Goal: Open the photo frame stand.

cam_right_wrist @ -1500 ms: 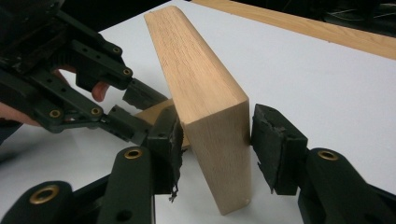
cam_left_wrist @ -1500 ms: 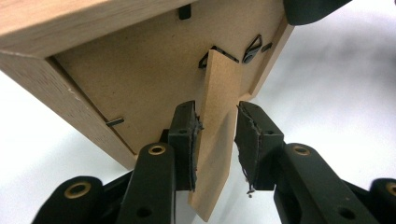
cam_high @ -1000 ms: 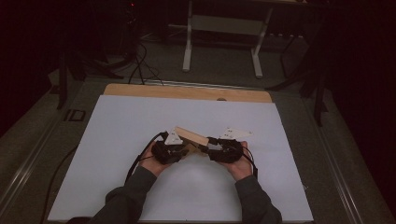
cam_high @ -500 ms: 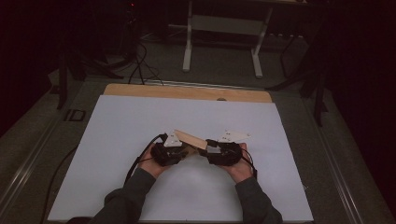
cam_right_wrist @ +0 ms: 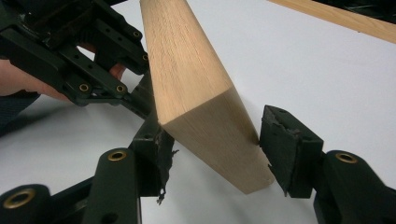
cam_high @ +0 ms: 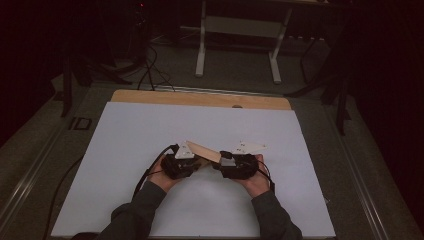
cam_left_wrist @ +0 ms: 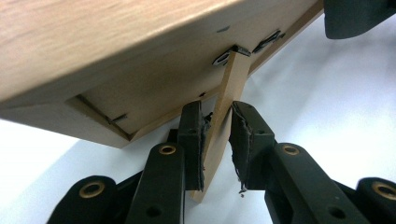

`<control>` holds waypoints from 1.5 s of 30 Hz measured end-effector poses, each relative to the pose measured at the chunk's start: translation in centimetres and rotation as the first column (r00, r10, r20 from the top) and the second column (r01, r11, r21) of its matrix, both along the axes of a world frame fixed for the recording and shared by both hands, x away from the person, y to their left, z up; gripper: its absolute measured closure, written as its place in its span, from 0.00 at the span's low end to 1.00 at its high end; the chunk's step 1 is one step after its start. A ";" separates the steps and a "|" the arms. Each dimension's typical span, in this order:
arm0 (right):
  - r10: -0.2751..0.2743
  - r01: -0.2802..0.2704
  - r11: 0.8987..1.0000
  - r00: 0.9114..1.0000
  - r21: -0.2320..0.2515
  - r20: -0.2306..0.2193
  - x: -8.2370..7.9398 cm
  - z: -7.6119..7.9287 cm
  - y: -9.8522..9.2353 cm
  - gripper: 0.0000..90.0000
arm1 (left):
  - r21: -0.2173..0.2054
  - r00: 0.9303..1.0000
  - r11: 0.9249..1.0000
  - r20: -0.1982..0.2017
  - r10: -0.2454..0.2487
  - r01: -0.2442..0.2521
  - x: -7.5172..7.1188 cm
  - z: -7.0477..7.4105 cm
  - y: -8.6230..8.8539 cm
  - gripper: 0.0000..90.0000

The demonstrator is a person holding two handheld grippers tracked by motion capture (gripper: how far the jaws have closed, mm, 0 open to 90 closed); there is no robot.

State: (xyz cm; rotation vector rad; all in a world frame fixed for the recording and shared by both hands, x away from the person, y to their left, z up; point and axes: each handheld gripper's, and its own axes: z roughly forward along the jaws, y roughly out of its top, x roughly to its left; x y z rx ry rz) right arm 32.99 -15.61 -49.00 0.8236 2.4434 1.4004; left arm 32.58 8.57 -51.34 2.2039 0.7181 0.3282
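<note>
The wooden frame [cam_high: 202, 151] hangs tilted above the white tabletop [cam_high: 125, 150], bridging the two tools: its long axis runs from the left tool [cam_high: 196, 164] up and across to the right tool [cam_high: 220, 161], so each hand sits at one end of it. In the left gripper view the left tool [cam_left_wrist: 217, 140] is closed narrow on the thin wooden stand leaf [cam_left_wrist: 224, 116] hinged under the frame's back, both pads pressed against it, and that grip carries the piece. In the right gripper view the frame's end [cam_right_wrist: 219, 135] lies between the jaws of the right tool [cam_right_wrist: 212, 149], which have just been opening; the left pad [cam_right_wrist: 161, 154] still looks against the wood, while the right pad [cam_right_wrist: 285, 144] stands at the corner, hardly pressing if at all. What the coming move turns on, I judge, is that the frame points straight into the right tool, which can draw back along that axis, leaving the left tool the only holder.
</note>
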 end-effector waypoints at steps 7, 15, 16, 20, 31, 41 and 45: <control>0.008 -0.008 1.000 1.000 -0.018 -0.003 -0.1 -0.2 0.1 0.47 | -0.002 1.000 1.000 -0.004 0.000 0.000 0.0 -0.1 0.1 0.82; 0.010 -0.010 1.000 1.000 -0.023 -0.005 -0.1 -0.3 0.1 0.46 | -0.008 1.000 1.000 0.004 0.013 -0.013 -0.1 -0.1 0.3 0.79; 0.012 -0.012 1.000 1.000 -0.025 -0.010 -0.2 -0.4 0.0 0.46 | -0.009 1.000 1.000 0.005 0.016 -0.016 -0.1 -0.1 0.4 0.79; 0.016 -0.017 0.999 1.000 -0.034 -0.009 -0.2 -0.5 -0.1 0.45 | -0.023 1.000 0.999 0.008 0.028 -0.028 -0.3 0.1 0.8 0.78; 0.012 -0.013 0.999 1.000 -0.052 -0.017 -0.4 -0.9 -0.7 0.47 | -0.067 0.998 0.996 0.013 0.067 -0.066 -0.8 0.3 2.8 0.78; 0.014 -0.016 0.998 1.000 -0.065 -0.026 -0.5 -1.1 -1.4 0.48 | -0.090 0.992 0.989 0.026 0.121 -0.119 -0.9 0.4 4.4 0.78; 0.010 -0.012 0.998 0.999 -0.066 -0.033 -0.5 -1.2 -1.8 0.48 | -0.093 0.990 0.987 0.031 0.138 -0.134 -0.9 0.4 4.8 0.78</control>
